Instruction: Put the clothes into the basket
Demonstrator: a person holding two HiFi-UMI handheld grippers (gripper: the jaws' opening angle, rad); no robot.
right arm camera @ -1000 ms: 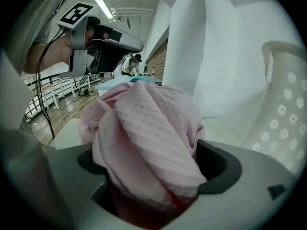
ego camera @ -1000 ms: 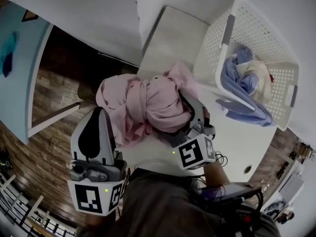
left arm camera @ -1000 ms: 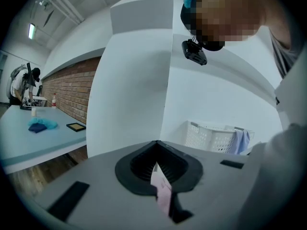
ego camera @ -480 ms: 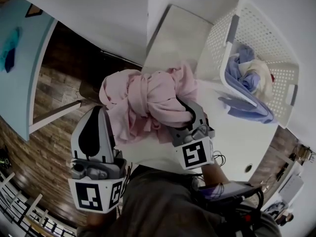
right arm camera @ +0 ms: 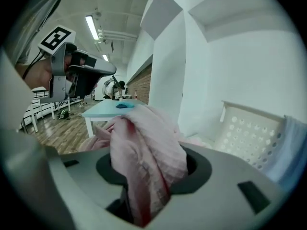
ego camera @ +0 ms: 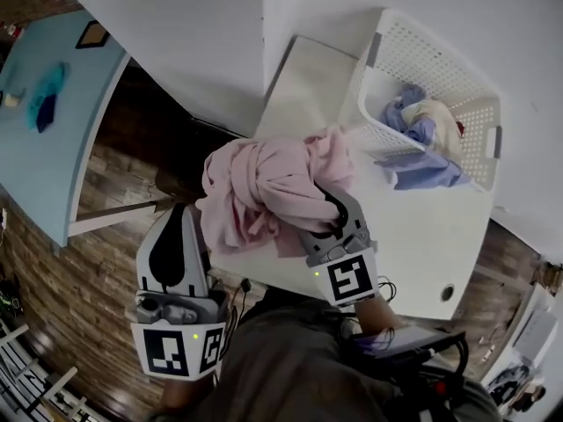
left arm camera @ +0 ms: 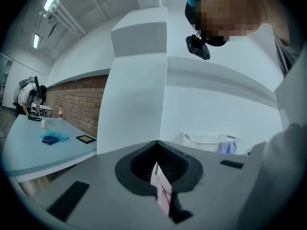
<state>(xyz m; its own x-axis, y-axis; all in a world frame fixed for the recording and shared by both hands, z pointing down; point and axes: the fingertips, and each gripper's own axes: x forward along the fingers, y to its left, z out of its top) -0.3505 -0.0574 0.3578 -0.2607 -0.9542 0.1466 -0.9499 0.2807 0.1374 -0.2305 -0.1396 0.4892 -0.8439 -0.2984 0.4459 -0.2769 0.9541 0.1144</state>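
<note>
A pink garment (ego camera: 264, 187) is bunched over the near left part of the white table (ego camera: 422, 236). My right gripper (ego camera: 327, 218) reaches into the bundle from the near side, and its jaws are closing with a thick fold of pink cloth (right arm camera: 148, 166) pressed between them. My left gripper (ego camera: 179, 222) is held beside the bundle's left edge with its jaws together; a thin pink sliver (left arm camera: 160, 190) shows in the slit. The white laundry basket (ego camera: 479, 117) stands at the table's far right and holds blue and cream clothes. A blue cloth (ego camera: 422, 170) hangs over its front rim.
A white wall and pillar (ego camera: 220, 42) run behind the table's far left. A light blue table (ego camera: 53, 121) with small items stands farther left, over a wooden floor (ego camera: 53, 262). There is a round hole (ego camera: 449, 293) in the white table's near right corner.
The right gripper's jaws have closed on the pink garment and the bundle has drawn together around them. The left gripper has kept its place beside it.
</note>
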